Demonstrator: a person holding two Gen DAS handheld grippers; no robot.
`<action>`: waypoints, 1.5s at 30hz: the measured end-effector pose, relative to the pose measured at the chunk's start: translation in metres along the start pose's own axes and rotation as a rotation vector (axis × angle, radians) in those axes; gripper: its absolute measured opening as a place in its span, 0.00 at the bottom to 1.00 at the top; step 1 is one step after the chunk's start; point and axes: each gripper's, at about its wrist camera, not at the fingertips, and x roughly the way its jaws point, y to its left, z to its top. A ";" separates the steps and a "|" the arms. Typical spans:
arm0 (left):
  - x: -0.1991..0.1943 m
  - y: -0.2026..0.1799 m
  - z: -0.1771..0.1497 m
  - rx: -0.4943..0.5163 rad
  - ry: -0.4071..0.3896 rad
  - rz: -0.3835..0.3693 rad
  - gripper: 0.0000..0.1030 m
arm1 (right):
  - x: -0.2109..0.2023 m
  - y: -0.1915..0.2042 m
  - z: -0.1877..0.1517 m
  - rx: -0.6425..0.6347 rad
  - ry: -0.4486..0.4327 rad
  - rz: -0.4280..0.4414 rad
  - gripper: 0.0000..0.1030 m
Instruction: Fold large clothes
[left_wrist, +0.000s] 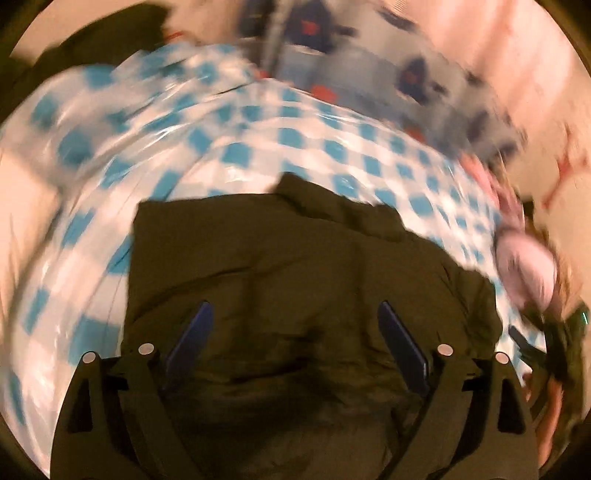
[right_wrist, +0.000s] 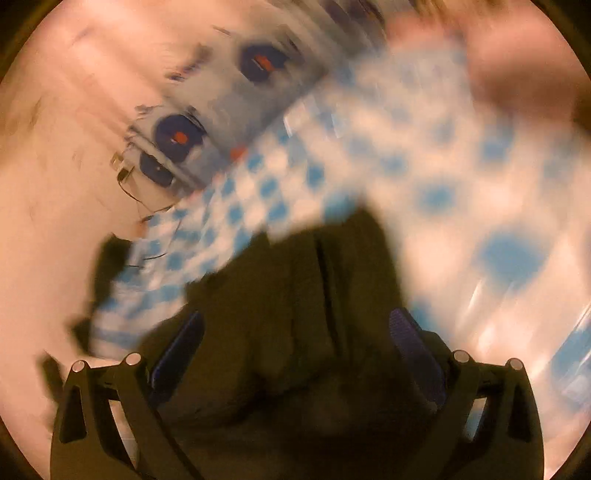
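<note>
Both the left gripper and right gripper have jaws wide open over the dark jacket, low in each frame on the checked cloth, so fast moves could mess its folds.

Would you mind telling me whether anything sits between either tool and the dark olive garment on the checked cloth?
Nothing visible does. In the left wrist view the dark olive garment lies directly under the open left tool, on the blue-and-white checked cloth. The right tool is also open over the same garment, though that view is heavily blurred.
</note>
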 end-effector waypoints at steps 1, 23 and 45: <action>0.003 0.007 -0.002 -0.036 -0.004 -0.010 0.84 | -0.002 0.013 0.001 -0.071 -0.030 0.000 0.94; 0.057 0.025 -0.054 0.056 0.277 0.167 0.88 | 0.107 0.008 -0.058 -0.308 0.429 -0.188 0.93; -0.178 0.175 -0.188 -0.232 0.229 0.085 0.89 | -0.183 -0.118 -0.111 0.023 0.640 0.172 0.93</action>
